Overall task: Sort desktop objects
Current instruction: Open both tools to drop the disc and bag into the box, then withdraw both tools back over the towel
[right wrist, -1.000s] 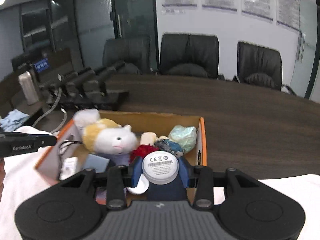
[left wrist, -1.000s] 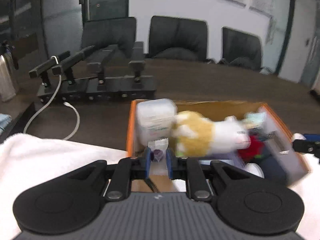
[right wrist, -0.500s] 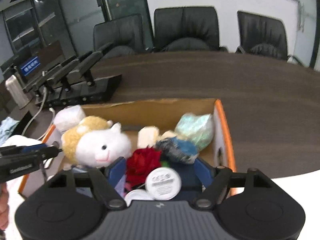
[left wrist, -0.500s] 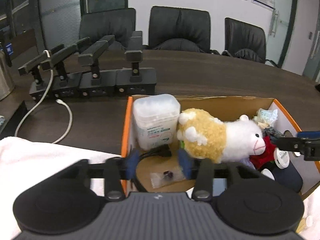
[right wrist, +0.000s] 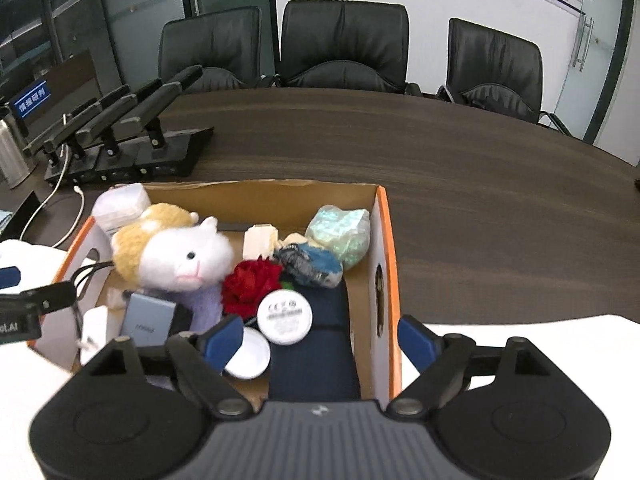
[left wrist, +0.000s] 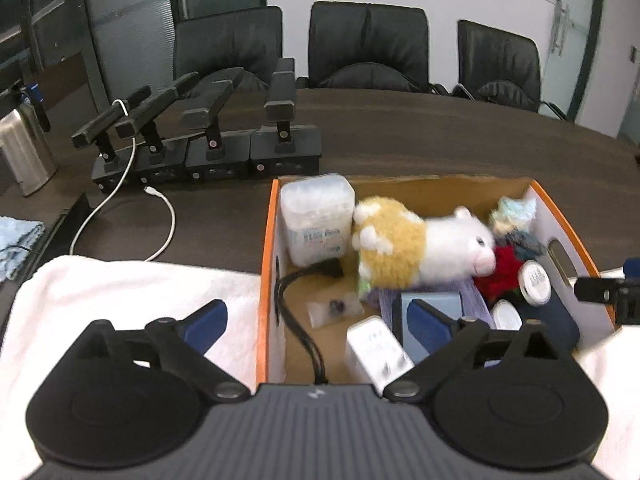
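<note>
An orange-edged cardboard box (left wrist: pixel 267 240) (right wrist: pixel 387 240) holds a plush sheep (left wrist: pixel 420 246) (right wrist: pixel 176 252), a cotton-swab tub (left wrist: pixel 318 220), a small clear bag (left wrist: pixel 335 308), a black cable (left wrist: pixel 300 328), a red flower (right wrist: pixel 250 280), a round white puck (right wrist: pixel 285 316) (left wrist: pixel 534 282), a white disc (right wrist: pixel 248 358) and a dark blue case (right wrist: pixel 320 344). My left gripper (left wrist: pixel 316 324) is open and empty above the box's near left wall. My right gripper (right wrist: pixel 322 340) is open and empty above the box's near right end.
The box stands on a white towel (left wrist: pixel 120 300) at the front edge of a dark wooden table (right wrist: pixel 460 200). A row of black microphone bases (left wrist: pixel 212 152) with a white cable (left wrist: pixel 160 216) stands behind the box. Black chairs (right wrist: pixel 344 48) line the far side.
Both grippers have opened and drawn back. The left let go of the small clear bag, which now lies in the box. The right let go of the round white puck, now in the box.
</note>
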`<state>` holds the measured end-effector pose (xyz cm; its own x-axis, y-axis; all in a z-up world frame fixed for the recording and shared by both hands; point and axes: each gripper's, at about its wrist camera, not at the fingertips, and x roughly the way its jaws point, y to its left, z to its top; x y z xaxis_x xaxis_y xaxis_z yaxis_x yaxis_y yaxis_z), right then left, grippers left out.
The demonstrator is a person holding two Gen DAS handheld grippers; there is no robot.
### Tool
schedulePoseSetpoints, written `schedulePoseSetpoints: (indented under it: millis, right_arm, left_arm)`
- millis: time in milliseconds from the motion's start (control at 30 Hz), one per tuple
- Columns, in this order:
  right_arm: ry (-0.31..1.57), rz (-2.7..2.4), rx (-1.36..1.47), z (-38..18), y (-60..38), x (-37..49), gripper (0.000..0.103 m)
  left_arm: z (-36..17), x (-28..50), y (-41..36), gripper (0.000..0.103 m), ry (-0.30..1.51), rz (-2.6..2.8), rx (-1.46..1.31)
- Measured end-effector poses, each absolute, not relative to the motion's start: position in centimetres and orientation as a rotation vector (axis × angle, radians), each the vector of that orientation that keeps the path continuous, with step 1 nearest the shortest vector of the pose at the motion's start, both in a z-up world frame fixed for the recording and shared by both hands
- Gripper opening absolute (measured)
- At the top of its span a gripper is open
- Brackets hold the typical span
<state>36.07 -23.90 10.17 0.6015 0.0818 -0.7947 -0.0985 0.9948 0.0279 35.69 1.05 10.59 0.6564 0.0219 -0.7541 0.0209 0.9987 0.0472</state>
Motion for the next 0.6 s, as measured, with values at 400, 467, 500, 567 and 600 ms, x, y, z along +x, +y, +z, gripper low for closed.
schedulePoseSetpoints:
  millis: [400,467,500,567,600]
  right_arm:
    - [0.865,0.120,-0.047,12.2,-22.5,28.2,0.088]
    - [0.810,0.140,-0.030,12.6,-22.4,26.5,0.088]
    - [0.772,0.151,-0.022,12.7,-22.3,25.3,0.089]
    - [0.711,0.167,-0.019,12.7,-22.0,23.3,0.090]
    - [0.682,0.173,-0.017,12.6,-21.9,22.3,0.091]
  left_arm:
    - [12.8,27.3,0.5,0.103,0.732,0.105,0.087]
    - [13.1,25.3,0.5,0.103,0.673,0.100,0.070]
    - [13.1,24.4,0.6,0.103,0.660,0.076,0.056]
    - [12.9,22.6,0.9,0.103,0.644,0.052,0.020]
    - [12.8,21.9,0.9,0.103,0.641,0.049,0.010]
